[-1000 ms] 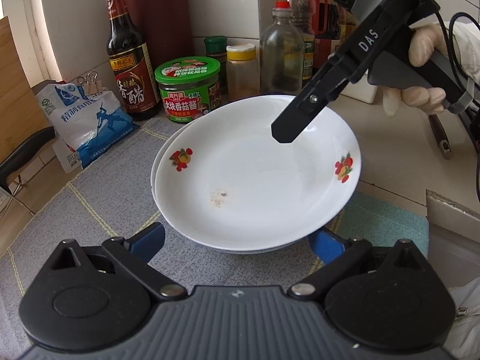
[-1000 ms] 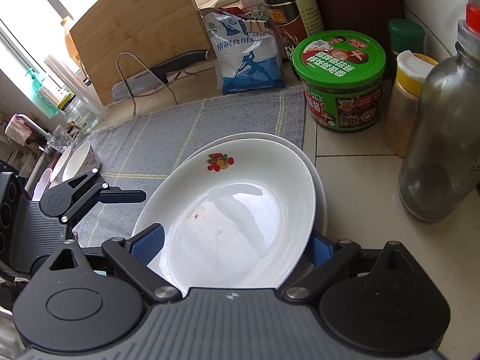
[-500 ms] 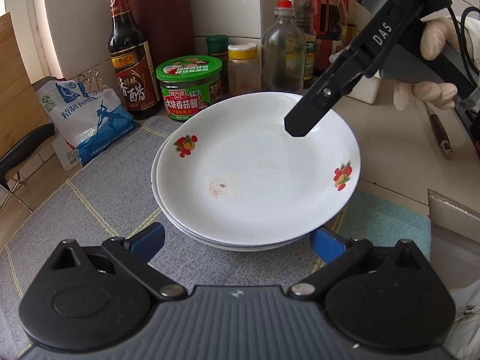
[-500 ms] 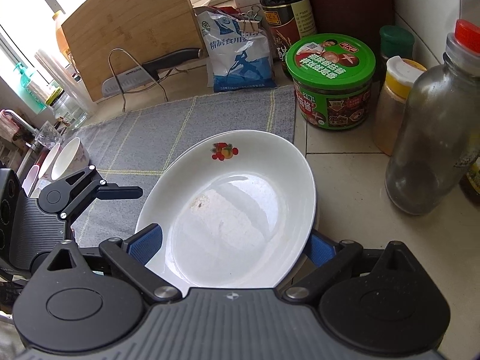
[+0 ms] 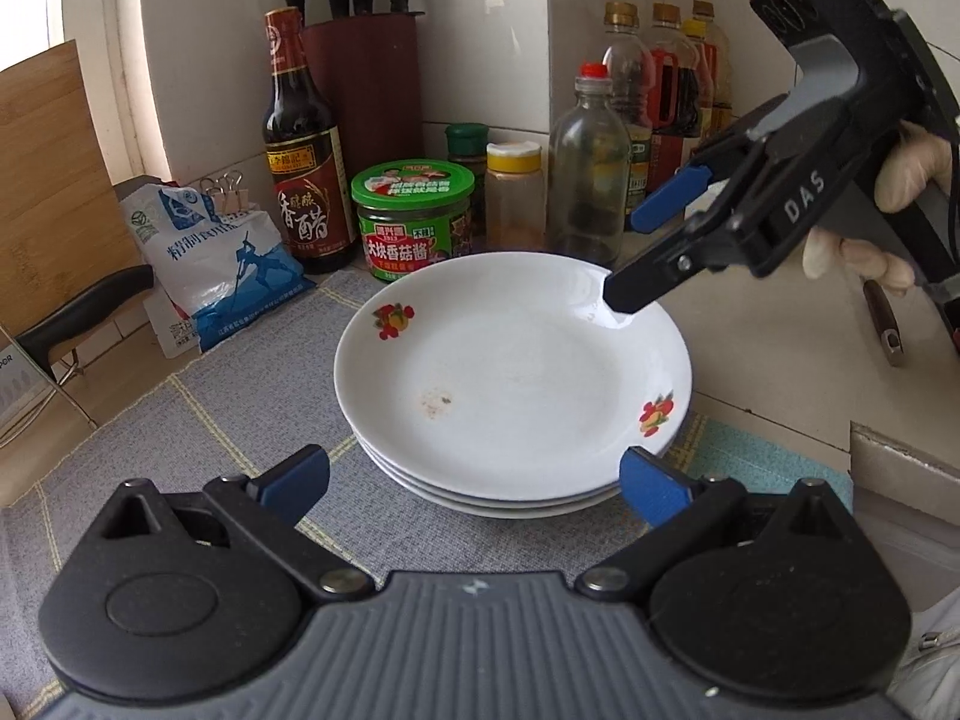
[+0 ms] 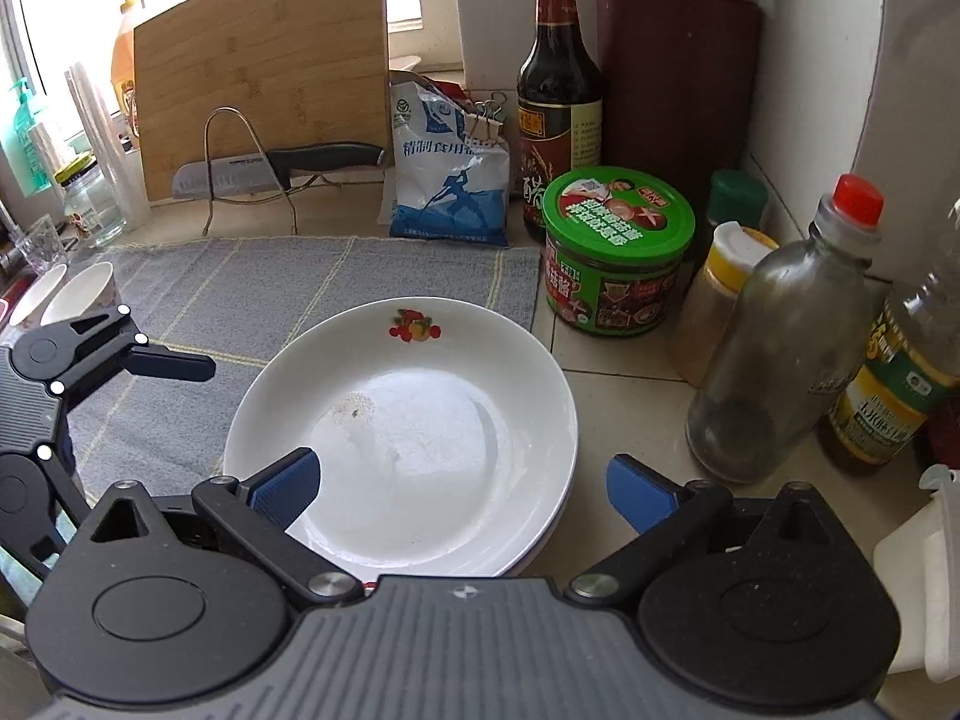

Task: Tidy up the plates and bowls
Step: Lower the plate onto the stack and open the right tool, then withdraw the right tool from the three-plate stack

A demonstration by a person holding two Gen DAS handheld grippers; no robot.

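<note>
A grey mat (image 5: 198, 420) covers the counter, and the plates (image 5: 510, 372) sit stacked at its right edge, partly over onto bare tile. The right gripper (image 6: 462, 489) hangs above the stack's near rim, jaws opening wide with nothing pinched between them. The left gripper (image 5: 474, 474) stands open too, straddling the stack without touching. Two bowls (image 6: 66, 294) wait at the mat's far left edge.

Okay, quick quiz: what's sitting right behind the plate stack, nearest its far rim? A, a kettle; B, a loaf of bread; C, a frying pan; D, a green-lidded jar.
D: the green-lidded jar stands just beyond the far rim of the plate stack, beside the dark vinegar bottle.
</note>
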